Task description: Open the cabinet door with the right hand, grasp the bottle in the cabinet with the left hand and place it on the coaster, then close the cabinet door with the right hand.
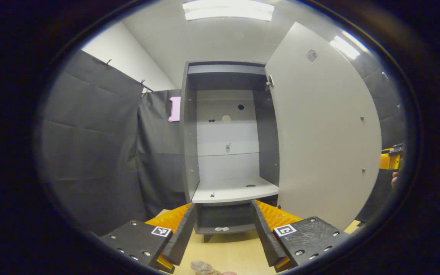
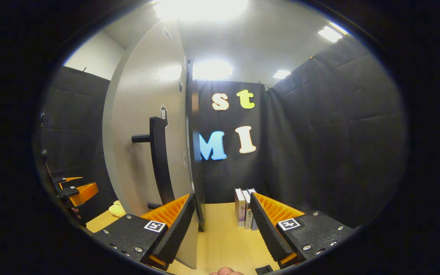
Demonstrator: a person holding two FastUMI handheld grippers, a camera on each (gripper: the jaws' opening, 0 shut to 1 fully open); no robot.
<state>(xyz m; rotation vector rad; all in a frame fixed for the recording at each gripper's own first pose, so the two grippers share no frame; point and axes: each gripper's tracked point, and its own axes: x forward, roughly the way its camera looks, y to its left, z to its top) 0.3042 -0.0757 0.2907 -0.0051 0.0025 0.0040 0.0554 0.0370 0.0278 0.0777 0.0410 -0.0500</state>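
Cabinet: one point(image 1: 227, 152), straight ahead of the left gripper point(image 1: 224, 225), its shelf bare.
Door: one point(image 1: 319, 130), swung wide to that gripper's right.
Bottle: one point(image 1: 204, 268), clear, just below the left gripper's spread fingers on the worktop point(image 1: 227, 252).
Handle: one dark bar point(image 2: 159, 160), ahead-left of the right gripper point(image 2: 222, 217).
Right gripper: level, fingers apart, empty.
Books: three point(image 2: 245, 208), upright between its fingertips, farther off.

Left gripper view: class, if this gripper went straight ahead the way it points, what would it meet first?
Probably the open grey cabinet: the left gripper, fingers apart, aims between its white lower shelf and dark base. Depth is unclear.
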